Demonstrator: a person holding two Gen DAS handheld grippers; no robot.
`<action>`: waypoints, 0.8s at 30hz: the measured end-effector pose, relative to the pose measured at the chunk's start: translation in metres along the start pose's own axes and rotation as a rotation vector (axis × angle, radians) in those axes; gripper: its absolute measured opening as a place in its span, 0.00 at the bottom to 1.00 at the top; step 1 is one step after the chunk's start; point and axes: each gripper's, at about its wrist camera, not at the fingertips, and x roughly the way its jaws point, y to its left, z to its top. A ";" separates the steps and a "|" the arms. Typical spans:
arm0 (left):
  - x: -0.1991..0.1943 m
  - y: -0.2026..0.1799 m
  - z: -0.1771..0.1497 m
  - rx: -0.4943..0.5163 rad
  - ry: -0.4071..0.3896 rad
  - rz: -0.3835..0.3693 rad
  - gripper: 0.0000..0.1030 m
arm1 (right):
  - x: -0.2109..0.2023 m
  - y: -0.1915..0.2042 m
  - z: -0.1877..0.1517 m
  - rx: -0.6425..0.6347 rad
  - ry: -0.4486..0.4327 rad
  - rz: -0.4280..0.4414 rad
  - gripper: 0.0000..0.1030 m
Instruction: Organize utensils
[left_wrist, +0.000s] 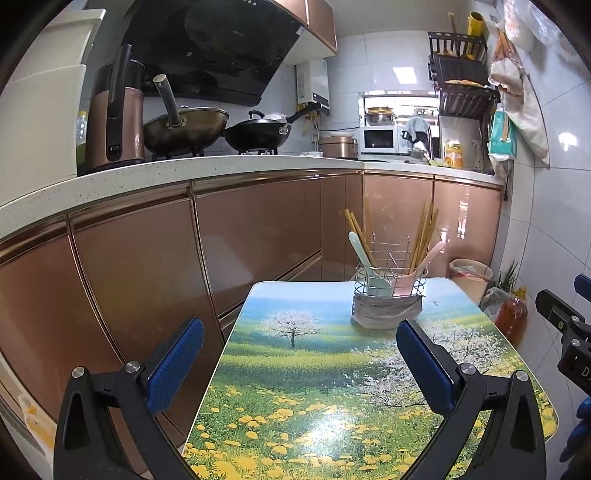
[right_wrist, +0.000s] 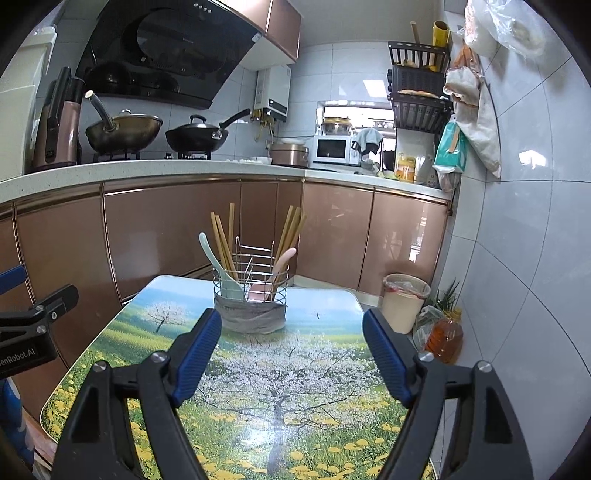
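A wire utensil holder (left_wrist: 389, 291) was seen standing at the far end of a small table (left_wrist: 321, 373) printed with a meadow and blossoming trees, its base wrapped in grey cloth (left_wrist: 386, 314). Two bunches of wooden chopsticks (right_wrist: 291, 230) were held upright in it — one leaning left, one leaning right. A pale green spoon (right_wrist: 218, 264) was lodged in its left side and a pink spoon (right_wrist: 279, 267) in its right.

The left gripper (left_wrist: 301, 363) was held over the near part of the table, its blue-padded fingers spread wide with nothing between them. The right gripper (right_wrist: 291, 354) was likewise spread and empty, pointed toward the holder — well short of it.

Beyond the table, copper-coloured cabinets (right_wrist: 177, 229) were visible, with two woks (right_wrist: 162, 131) set on the stove above. A bin (right_wrist: 404, 301) and an oil bottle (right_wrist: 443, 338) were seen on the floor at the right.
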 end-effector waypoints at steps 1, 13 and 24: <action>-0.001 0.000 0.000 0.000 0.000 0.000 1.00 | -0.001 -0.001 0.000 0.002 -0.004 0.001 0.76; -0.011 -0.001 0.004 -0.008 -0.016 -0.004 1.00 | -0.010 -0.004 0.001 0.013 -0.040 0.013 0.76; -0.015 -0.004 0.004 -0.010 -0.022 -0.005 1.00 | -0.013 -0.008 0.001 0.018 -0.041 0.010 0.76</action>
